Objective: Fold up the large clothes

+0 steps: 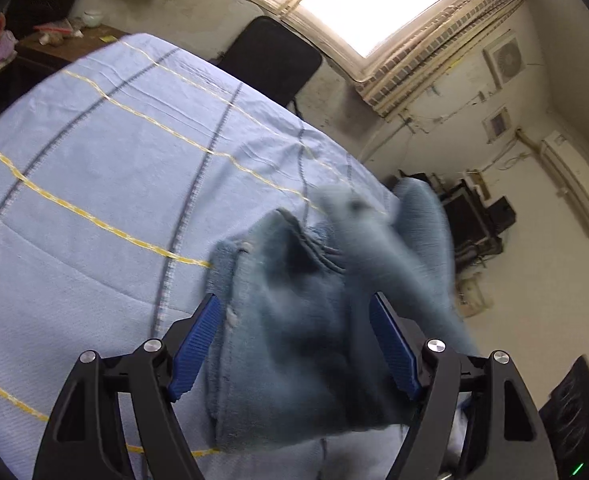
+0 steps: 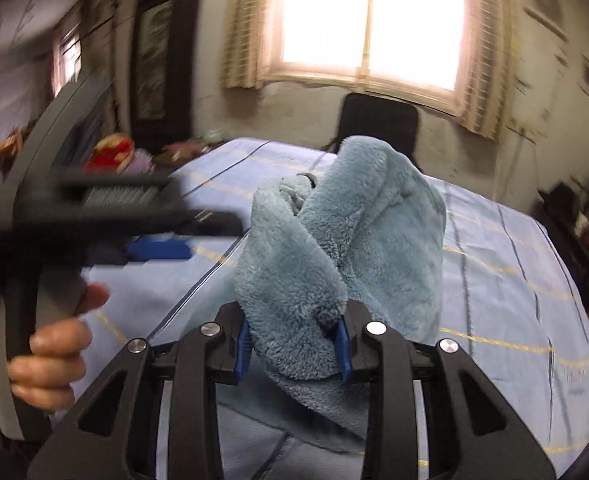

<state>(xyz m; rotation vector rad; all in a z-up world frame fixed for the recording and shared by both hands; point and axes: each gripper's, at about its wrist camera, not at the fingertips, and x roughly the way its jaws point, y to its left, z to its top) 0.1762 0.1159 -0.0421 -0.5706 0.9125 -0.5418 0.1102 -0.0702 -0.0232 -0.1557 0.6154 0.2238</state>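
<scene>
The fluffy light-blue fleece garment [image 2: 346, 248] hangs bunched up over the blue striped bed sheet [image 2: 514, 280]. The right gripper [image 2: 296, 346] pinches a thick fold of it — the left gripper [image 1: 294, 344] stands wide around more fleece. Best to lift both high, pull apart, then lay it flat. No boxes or baskets show.

Blue fleece garment [image 2: 346, 240], striped blue bedsheet [image 1: 94, 168]

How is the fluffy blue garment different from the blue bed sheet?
The garment is fuzzy and plain; the sheet is smooth with yellow and dark stripes. The garment is bunched up and lifted, pinched in the right gripper; the sheet lies spread flat on the bed. The garment is much smaller than the sheet. Both are light blue.
</scene>
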